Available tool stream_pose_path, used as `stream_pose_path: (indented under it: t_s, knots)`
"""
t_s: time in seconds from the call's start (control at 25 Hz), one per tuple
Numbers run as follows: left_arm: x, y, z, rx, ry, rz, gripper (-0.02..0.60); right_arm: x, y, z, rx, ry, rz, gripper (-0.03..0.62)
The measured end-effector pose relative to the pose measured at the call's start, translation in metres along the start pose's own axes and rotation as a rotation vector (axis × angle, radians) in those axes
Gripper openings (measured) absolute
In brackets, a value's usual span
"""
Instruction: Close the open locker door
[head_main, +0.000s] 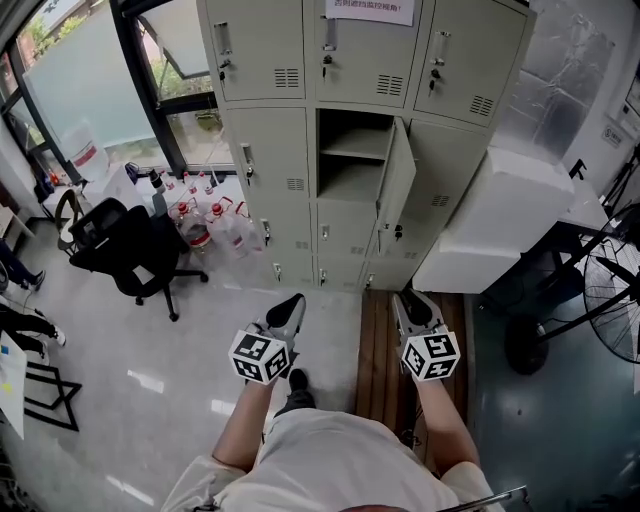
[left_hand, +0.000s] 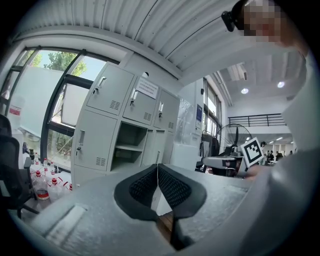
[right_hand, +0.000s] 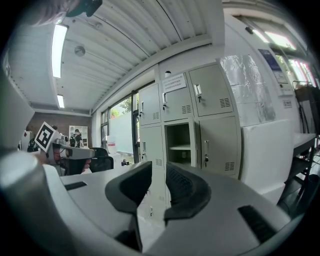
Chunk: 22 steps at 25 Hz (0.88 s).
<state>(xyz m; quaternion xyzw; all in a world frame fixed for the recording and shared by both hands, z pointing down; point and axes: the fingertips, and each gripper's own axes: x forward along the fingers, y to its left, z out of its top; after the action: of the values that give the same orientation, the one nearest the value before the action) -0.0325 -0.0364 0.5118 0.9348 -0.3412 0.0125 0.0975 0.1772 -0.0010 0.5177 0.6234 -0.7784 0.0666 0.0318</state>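
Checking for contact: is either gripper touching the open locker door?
No, the left gripper and right gripper are well short of the open door.

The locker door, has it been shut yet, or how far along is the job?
Nothing looks done yet: the locker door stands swung open, showing the shelf inside. Nothing is in hand either. The left gripper has its jaws together, the right gripper has its jaws slightly apart, and both are empty and held low, well short of the door. The whole job is left: reaching the door and pushing it closed.
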Motion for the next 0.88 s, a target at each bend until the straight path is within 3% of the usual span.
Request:
stream_pose_path:
  t_s: [0.52,0.88]
  knots:
    - [0.060,0.096,0.019,0.023,0.052,-0.120,0.015,0.101,0.000,0.012,0.021,0.006,-0.108,0.075]
    - [0.092,0.134,0.021,0.019,0.086,-0.204,0.016,0.135,-0.007,0.006,0.044,0.034,-0.199,0.075]
